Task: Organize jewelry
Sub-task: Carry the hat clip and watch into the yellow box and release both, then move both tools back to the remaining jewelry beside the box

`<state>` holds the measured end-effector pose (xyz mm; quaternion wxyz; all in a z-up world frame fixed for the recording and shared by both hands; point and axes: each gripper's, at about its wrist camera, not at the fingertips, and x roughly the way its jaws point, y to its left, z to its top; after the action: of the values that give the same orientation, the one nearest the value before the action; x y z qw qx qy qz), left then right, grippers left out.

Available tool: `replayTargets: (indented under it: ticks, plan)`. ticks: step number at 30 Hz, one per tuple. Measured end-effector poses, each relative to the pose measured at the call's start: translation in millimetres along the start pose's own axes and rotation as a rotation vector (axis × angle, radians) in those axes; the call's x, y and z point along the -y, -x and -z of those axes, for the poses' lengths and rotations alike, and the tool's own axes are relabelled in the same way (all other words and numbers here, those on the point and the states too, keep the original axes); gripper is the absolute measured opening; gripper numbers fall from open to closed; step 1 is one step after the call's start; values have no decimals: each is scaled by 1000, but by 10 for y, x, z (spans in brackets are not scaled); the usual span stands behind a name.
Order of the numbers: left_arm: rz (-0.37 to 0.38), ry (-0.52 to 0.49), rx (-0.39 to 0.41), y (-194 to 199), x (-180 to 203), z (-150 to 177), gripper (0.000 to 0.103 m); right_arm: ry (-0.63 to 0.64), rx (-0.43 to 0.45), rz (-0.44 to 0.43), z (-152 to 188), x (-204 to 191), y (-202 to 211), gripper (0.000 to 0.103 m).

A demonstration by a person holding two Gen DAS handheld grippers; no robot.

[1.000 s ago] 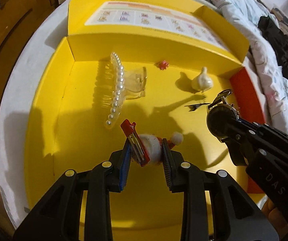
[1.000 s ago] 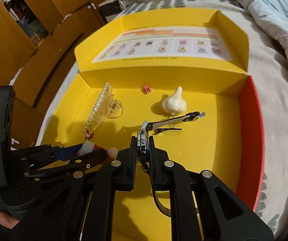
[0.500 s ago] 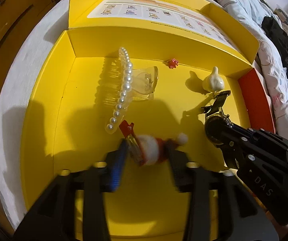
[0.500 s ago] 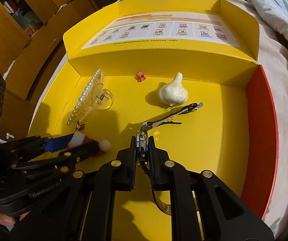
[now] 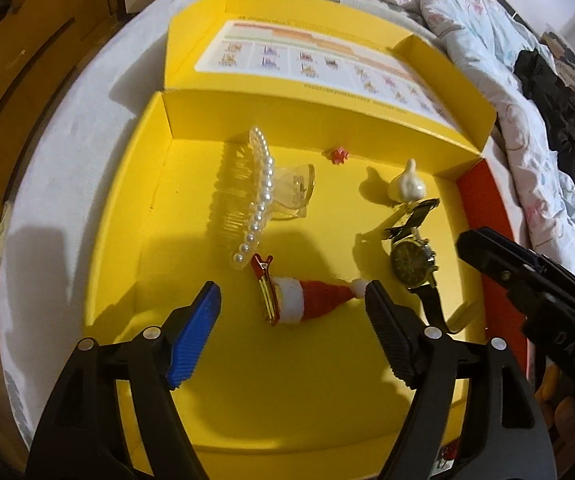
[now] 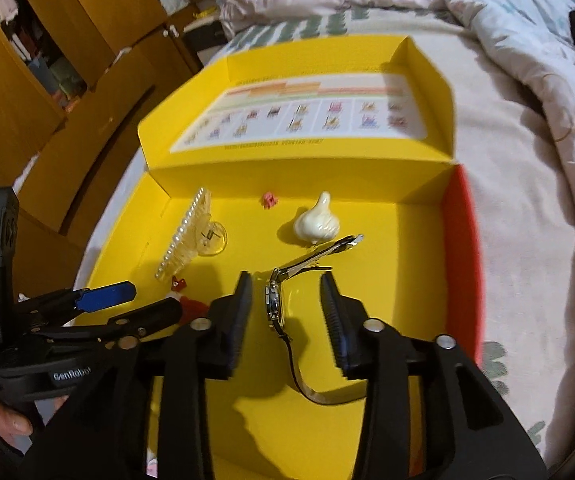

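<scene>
An open yellow box (image 5: pixel 127 240) lies on a bed. On its floor, a red Santa-hat hair clip (image 5: pixel 319 296) lies between the fingers of my left gripper (image 5: pixel 290 286). Those jaws are opening and the pads stand clear of the clip. My right gripper (image 6: pixel 286 284) is opening too. A dark-faced wristwatch (image 6: pixel 275 304) stands on edge between its pads, touching neither. The watch (image 5: pixel 413 258) rests just right of the hat clip. A pearl claw clip (image 5: pixel 261 196), a tiny red charm (image 5: pixel 338 155) and a white garlic-shaped piece (image 5: pixel 405 186) lie farther back.
The box lid (image 6: pixel 307 120) with a printed sheet stands up behind the floor, and a red side wall (image 6: pixel 461 260) closes the right. Rumpled bedding (image 6: pixel 527 120) with a dark garment (image 5: pixel 559 128) lies to the right. Wooden cabinets (image 6: pixel 27 80) stand left. A hand (image 6: pixel 3 420) holds the left gripper.
Both grippers went from shut to open. The left let go of the hat clip, the right of the watch, and both pulled back a little from the box floor.
</scene>
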<state>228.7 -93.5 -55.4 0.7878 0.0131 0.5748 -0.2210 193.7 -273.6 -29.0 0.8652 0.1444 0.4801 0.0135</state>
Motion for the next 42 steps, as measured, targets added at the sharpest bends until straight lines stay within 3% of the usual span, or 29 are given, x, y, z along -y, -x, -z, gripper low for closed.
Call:
replayTargets:
  ticks: [11, 24, 33, 42]
  plan:
    - [-12, -38, 86, 440, -11, 245, 76, -17, 66, 30, 270, 102, 579, 48]
    - [-36, -32, 159, 936, -393, 850, 83, -39, 84, 92, 838, 264, 1123, 53]
    - [-37, 14, 101, 880, -546, 1313, 84, -62, 66, 131, 1381, 431, 1345, 53]
    - [31, -38, 22, 641, -200, 1599, 84, -89, -14, 156, 1782, 500, 1248, 53]
